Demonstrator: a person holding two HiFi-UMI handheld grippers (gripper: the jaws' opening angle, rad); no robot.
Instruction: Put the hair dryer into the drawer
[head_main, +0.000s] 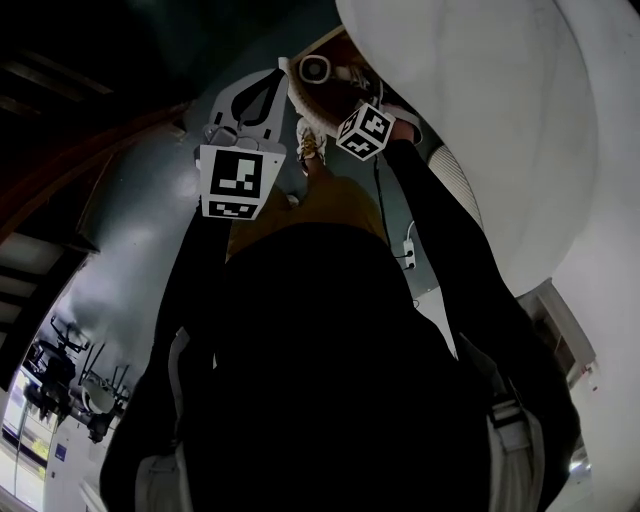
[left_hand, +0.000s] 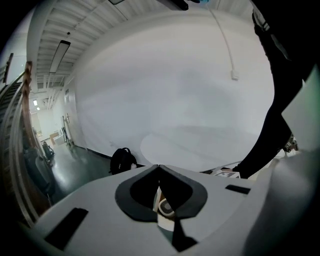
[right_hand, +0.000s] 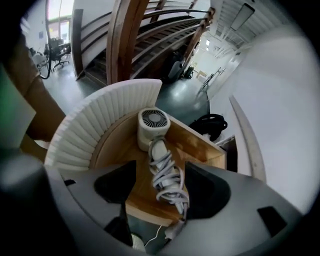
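Well, from left to right:
- L gripper (left_hand: 159, 167): jaws pressed together at the tips, nothing btw them. A black backpack (left_hand: 122, 160) sits on the floor ahead, a bit to its left.
- Hair dryer (right_hand: 152, 125): lies inside the open wooden drawer (right_hand: 202, 145), straight ahead of the R gripper, w/ its cord wound round the handle.
- R gripper (right_hand: 161, 172): jaws wide apart. The handle runs btw them, not pinched; the cord end is just beside the right jaw.
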